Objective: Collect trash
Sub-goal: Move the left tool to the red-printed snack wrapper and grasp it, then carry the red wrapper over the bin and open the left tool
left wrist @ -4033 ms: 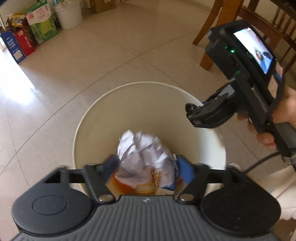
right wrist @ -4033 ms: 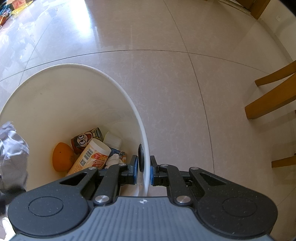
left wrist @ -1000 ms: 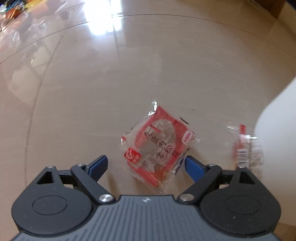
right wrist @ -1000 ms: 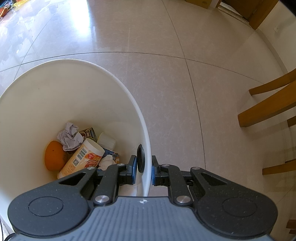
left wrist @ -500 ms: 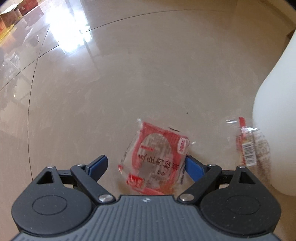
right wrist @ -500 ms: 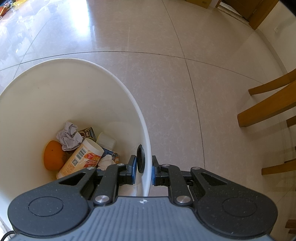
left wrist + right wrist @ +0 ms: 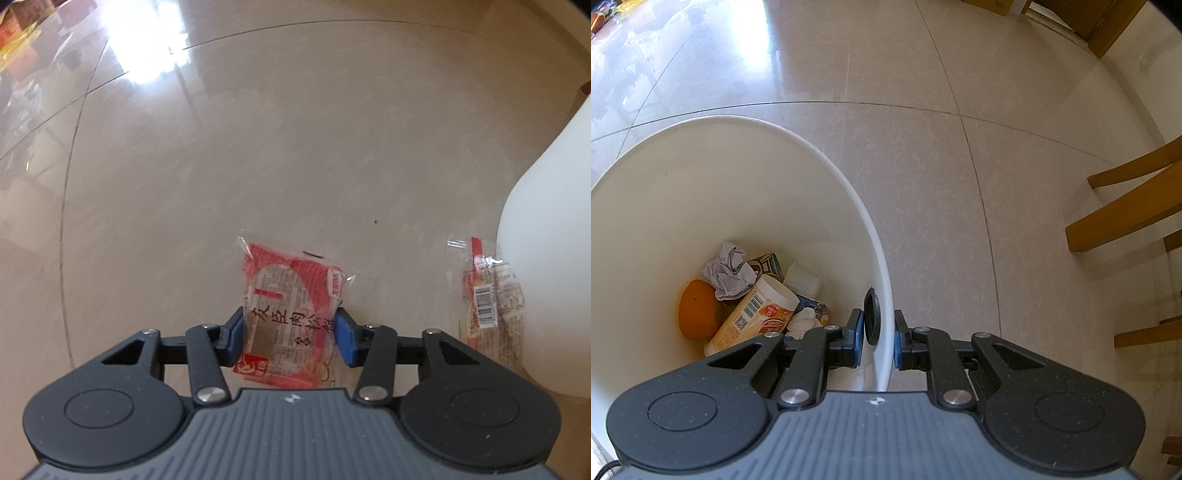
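Observation:
A red snack packet (image 7: 291, 302) with Chinese print lies on the tiled floor in the left wrist view. My left gripper (image 7: 290, 336) straddles its near half, jaws closing, and both blue pads touch the packet's edges. A second clear wrapper (image 7: 487, 302) with a barcode lies to the right, against the white bin's outer wall (image 7: 546, 236). In the right wrist view my right gripper (image 7: 877, 339) is shut on the white bin's rim (image 7: 882, 295). Inside the bin lie an orange (image 7: 698, 314), crumpled paper (image 7: 727, 275), a bottle (image 7: 753, 321) and a can.
Shiny beige floor tiles spread around the bin. Wooden chair legs (image 7: 1126, 206) stand at the right of the right wrist view. Colourful packages (image 7: 14, 40) sit far off at the upper left of the left wrist view.
My left gripper's jaws have narrowed from wide apart to pinching the red packet, which now sits straighter between the pads. The right gripper and bin have not moved.

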`<move>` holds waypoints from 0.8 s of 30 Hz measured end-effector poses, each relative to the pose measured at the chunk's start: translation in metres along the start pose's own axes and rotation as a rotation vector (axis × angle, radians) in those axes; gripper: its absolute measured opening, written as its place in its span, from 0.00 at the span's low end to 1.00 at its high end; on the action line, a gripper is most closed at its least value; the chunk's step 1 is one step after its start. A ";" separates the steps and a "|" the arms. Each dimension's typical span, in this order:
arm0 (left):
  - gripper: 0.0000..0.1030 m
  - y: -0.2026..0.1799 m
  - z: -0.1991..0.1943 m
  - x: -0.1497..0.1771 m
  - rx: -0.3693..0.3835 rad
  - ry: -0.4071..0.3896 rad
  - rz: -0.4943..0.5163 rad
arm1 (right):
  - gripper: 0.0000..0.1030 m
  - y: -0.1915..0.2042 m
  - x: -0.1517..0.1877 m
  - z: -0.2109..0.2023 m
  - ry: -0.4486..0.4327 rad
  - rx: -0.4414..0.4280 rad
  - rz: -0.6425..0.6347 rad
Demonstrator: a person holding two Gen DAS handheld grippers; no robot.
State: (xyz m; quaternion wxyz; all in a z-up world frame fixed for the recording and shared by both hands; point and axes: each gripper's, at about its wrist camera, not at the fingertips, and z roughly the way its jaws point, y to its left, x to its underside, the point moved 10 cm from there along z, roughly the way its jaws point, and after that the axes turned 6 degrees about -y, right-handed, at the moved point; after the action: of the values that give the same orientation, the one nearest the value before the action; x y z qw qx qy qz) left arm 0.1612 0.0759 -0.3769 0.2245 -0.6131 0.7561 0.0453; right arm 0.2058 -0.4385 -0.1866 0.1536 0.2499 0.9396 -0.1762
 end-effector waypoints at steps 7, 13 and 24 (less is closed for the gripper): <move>0.46 0.004 -0.060 0.003 0.020 0.031 0.016 | 0.17 -0.001 -0.001 0.001 0.023 -0.003 0.015; 0.46 -0.004 -0.134 -0.030 0.061 0.013 0.032 | 0.17 -0.001 0.000 0.001 0.028 -0.008 0.020; 0.46 -0.063 -0.270 -0.085 0.146 -0.056 0.169 | 0.16 -0.003 0.000 0.001 0.031 -0.028 0.047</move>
State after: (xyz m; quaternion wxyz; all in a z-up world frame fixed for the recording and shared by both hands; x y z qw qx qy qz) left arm 0.1569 0.0452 -0.0887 0.2849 -0.5277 0.7998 0.0262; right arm 0.2042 -0.4409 -0.1865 0.1468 0.2726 0.9381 -0.1552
